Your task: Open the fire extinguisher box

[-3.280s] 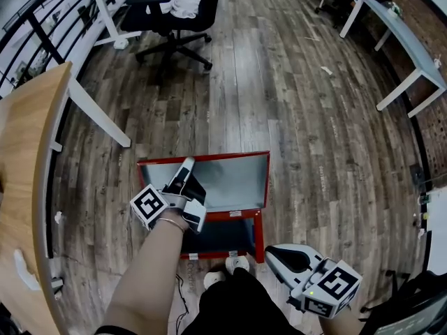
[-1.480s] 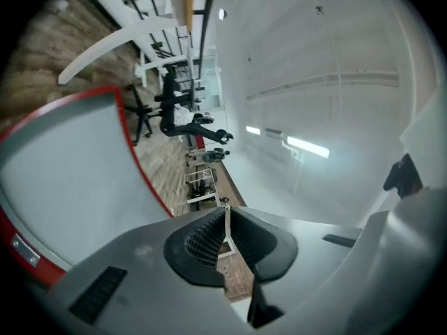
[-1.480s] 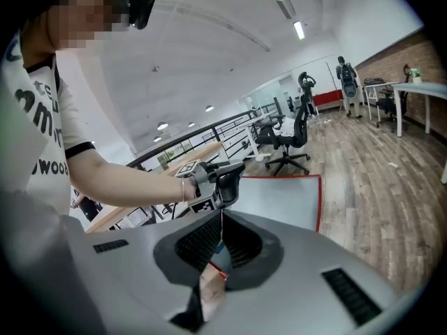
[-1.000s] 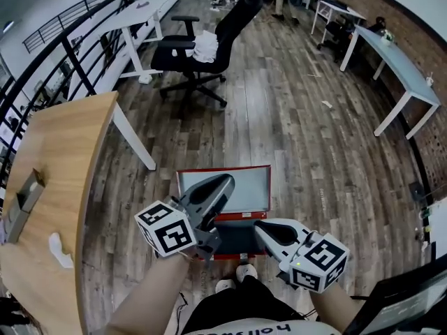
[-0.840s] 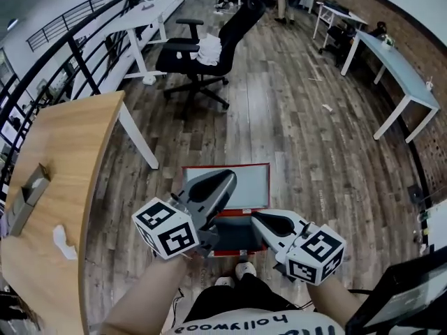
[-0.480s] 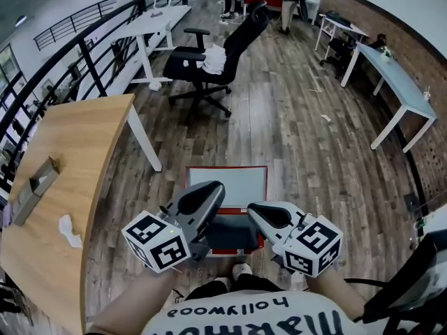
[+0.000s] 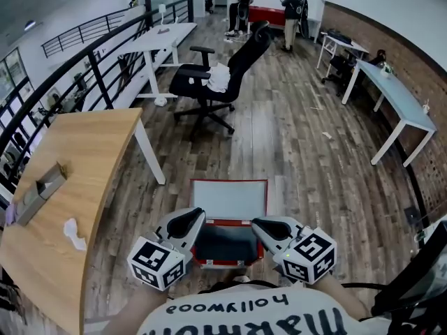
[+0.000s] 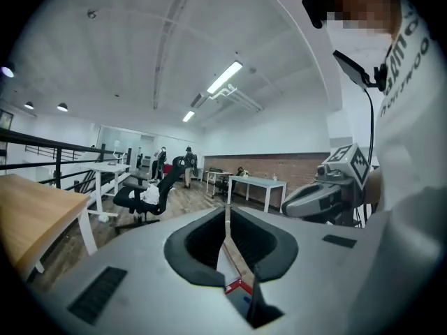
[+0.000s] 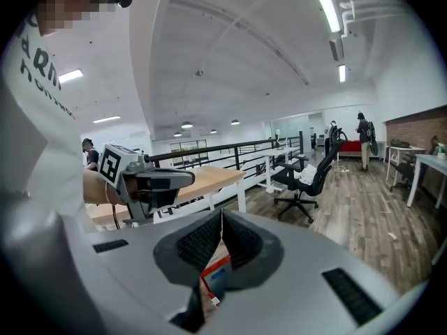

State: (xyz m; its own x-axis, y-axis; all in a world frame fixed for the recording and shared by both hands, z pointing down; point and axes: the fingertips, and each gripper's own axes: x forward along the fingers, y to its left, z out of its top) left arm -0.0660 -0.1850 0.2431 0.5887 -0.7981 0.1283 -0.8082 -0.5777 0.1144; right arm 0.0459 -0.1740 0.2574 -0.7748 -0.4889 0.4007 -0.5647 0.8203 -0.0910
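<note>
- Two devices appear together in the head view: the left hand-held gripper (image 7: pixel 198 216) and the right hand-held gripper (image 7: pixel 256 224) hang side by side above the fire extinguisher box (image 7: pixel 227 244), apart from it.
- Only the head view shows the box whole. It stands on the wooden floor (image 7: pixel 307 166) just in front of the person, with its red-framed lid (image 7: pixel 229 199) lying open on the far side and the dark interior exposed.
- Left gripper view: the jaws meet at their tips, clenched on nothing. A sliver of the red box edge shows through the slot behind the tips. The right hand-held gripper appears side-on at the right.
- Right gripper view: the jaws are likewise together at the tips and empty. A red and blue sliver of the box shows below them. The left hand-held gripper appears at the left, with the person's hand (image 9: pixel 94 187) behind its marker cube.
- Head view: an office chair (image 7: pixel 213 89) carrying a white cloth (image 7: pixel 218 77) stands beyond the box, and a wooden tabletop (image 7: pixel 70 159) lies to the left.
</note>
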